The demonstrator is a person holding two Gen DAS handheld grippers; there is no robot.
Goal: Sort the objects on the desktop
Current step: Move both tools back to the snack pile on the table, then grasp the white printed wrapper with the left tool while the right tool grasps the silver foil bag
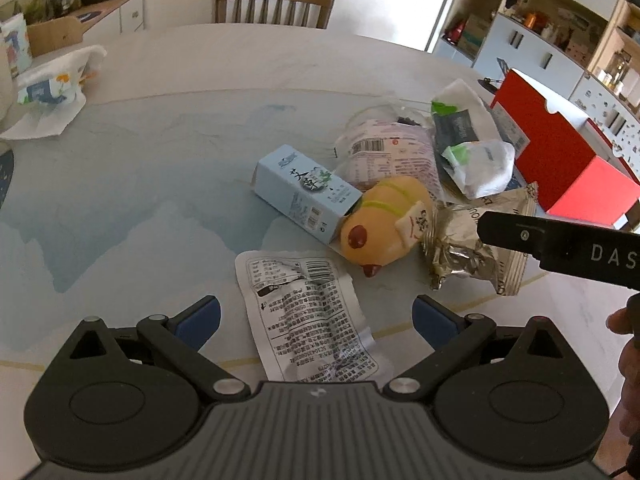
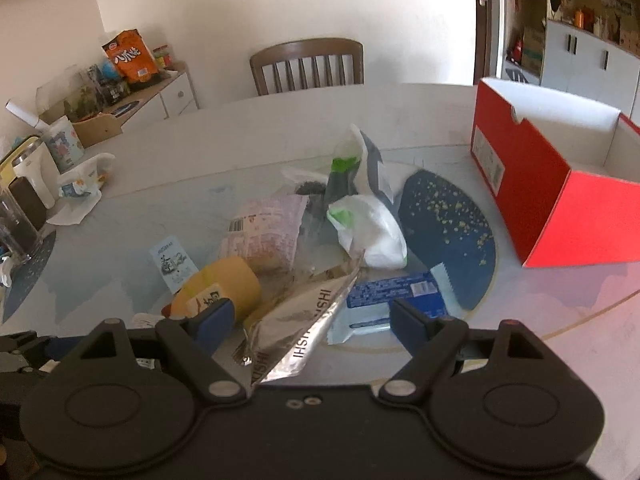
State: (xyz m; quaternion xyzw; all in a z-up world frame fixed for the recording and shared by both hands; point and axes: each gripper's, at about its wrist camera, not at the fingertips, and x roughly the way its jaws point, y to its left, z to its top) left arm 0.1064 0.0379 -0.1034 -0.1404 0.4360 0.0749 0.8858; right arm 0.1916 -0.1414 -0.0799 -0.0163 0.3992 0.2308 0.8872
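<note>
A pile of packets lies mid-table. My left gripper (image 1: pixel 316 318) is open, its blue pads on either side of a flat white printed sachet (image 1: pixel 308 316). Beyond it lie a light-blue carton (image 1: pixel 306 192) on its side, a yellow toy figure (image 1: pixel 386 222) and a crumpled silver foil packet (image 1: pixel 464 244). My right gripper (image 2: pixel 310 320) is open over that silver foil packet (image 2: pixel 300 332), which sticks up between its fingers. A blue wrapper (image 2: pixel 396 294), the yellow toy (image 2: pixel 224 286), a pink-white bag (image 2: pixel 266 232) and white-green bags (image 2: pixel 372 228) lie ahead. The open red box (image 2: pixel 532 184) stands to the right.
A dark blue round mat (image 2: pixel 448 224) lies under the pile's right side. A wooden chair (image 2: pixel 308 66) stands at the table's far edge. Cups and a crumpled white bag (image 2: pixel 80 184) sit at the far left. A sideboard with snacks (image 2: pixel 128 60) and shelving (image 1: pixel 560 40) line the walls.
</note>
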